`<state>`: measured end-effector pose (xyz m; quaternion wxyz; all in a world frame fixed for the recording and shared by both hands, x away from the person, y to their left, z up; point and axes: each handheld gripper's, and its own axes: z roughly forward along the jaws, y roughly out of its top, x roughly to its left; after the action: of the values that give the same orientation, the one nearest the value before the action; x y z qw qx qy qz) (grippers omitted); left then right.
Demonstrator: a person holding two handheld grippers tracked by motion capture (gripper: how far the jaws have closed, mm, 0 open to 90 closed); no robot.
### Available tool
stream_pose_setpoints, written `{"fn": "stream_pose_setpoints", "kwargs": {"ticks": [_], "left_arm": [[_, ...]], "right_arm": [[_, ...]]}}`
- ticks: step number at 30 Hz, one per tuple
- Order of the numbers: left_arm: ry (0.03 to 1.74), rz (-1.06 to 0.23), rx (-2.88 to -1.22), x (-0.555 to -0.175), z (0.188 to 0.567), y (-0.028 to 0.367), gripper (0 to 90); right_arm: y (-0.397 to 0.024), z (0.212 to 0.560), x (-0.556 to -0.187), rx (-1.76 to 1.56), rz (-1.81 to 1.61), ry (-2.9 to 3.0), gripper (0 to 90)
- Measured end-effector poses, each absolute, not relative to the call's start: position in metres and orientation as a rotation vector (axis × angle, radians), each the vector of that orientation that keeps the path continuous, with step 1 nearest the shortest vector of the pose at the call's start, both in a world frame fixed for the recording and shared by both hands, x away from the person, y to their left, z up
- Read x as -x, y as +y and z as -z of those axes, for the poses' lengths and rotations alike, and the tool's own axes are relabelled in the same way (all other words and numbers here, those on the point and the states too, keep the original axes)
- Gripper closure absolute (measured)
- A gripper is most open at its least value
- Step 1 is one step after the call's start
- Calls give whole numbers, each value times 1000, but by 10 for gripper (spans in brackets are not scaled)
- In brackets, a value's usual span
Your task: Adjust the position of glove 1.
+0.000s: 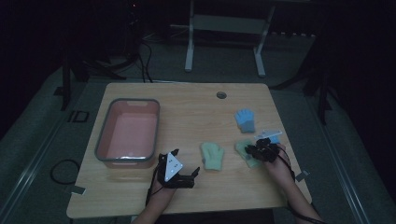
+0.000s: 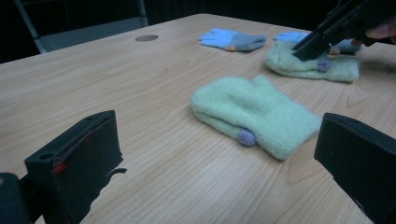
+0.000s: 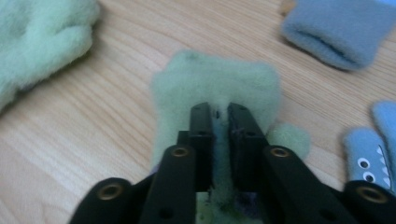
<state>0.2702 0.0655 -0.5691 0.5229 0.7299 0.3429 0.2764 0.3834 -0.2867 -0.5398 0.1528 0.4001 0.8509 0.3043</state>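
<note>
Two pale green fleece gloves lie on the wooden table. The nearer green glove [image 1: 212, 156] [image 2: 254, 114] lies flat just ahead of my left gripper [image 1: 186, 162] [image 2: 217, 163], whose jaws stand wide open with nothing between them. My right gripper [image 1: 254, 151] [image 3: 219, 114] [image 2: 310, 46] is pressed down on the second green glove [image 1: 243, 148] [image 3: 210, 79] [image 2: 299, 65], its jaws shut on a pinch of the fleece. A blue glove [image 1: 244, 120] [image 3: 341, 28] [image 2: 233, 39] lies farther back. Another blue glove with printed eyes [image 3: 371, 154] lies right beside the right gripper.
A pink bin with a grey rim [image 1: 100, 135] stands at the table's left, nothing visible inside it. A round cable hole [image 1: 221, 95] sits near the far edge. Beyond the table stand a white frame [image 1: 224, 28] and floor cables.
</note>
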Motion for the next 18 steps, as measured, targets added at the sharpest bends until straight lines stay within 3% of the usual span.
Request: {"fn": "stream_pose_setpoints", "kwargs": {"ticks": [10,18], "left_arm": [[820,-663,-1748,-270,569,65,6],[816,-664,-1744,-270,569,65,6]], "right_arm": [[-269,488,-359,-1409,-937,2189,849],[-254,492,-342,-1552,-892,2090,849]]}}
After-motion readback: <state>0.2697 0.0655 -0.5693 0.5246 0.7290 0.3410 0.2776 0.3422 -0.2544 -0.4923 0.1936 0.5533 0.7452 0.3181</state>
